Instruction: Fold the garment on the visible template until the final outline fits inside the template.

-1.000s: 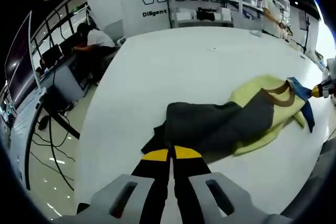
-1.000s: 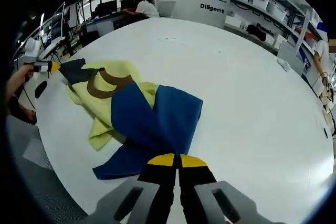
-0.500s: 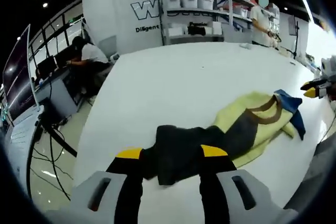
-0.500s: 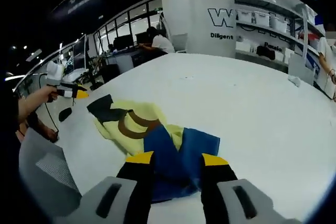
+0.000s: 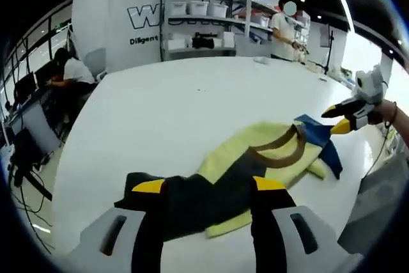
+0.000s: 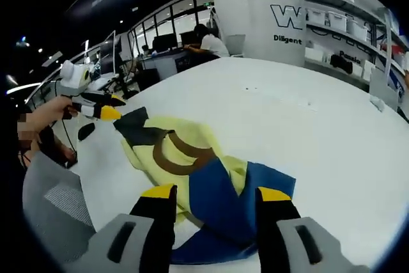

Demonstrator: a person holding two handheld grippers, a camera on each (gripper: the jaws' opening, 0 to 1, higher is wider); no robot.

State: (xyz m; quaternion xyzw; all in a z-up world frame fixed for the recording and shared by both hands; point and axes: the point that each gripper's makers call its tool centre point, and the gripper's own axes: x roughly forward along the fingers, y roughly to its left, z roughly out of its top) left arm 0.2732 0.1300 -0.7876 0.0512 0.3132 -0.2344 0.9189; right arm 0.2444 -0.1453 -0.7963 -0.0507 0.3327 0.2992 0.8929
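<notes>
Having let go since earlier: both hand-held grippers [image 5: 208, 187] [image 6: 214, 193] above garment [image 5: 255, 161].

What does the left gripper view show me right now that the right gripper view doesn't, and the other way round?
Left gripper view: the dark grey sleeve between the open left gripper, and a person standing at the shelves.

Right gripper view: the blue sleeve between the open right gripper, and a mesh chair back.

Both: the yellow garment with its brown collar on the white table.

Bright ceiling lights — strong fisheye warp, blurred edges.
</notes>
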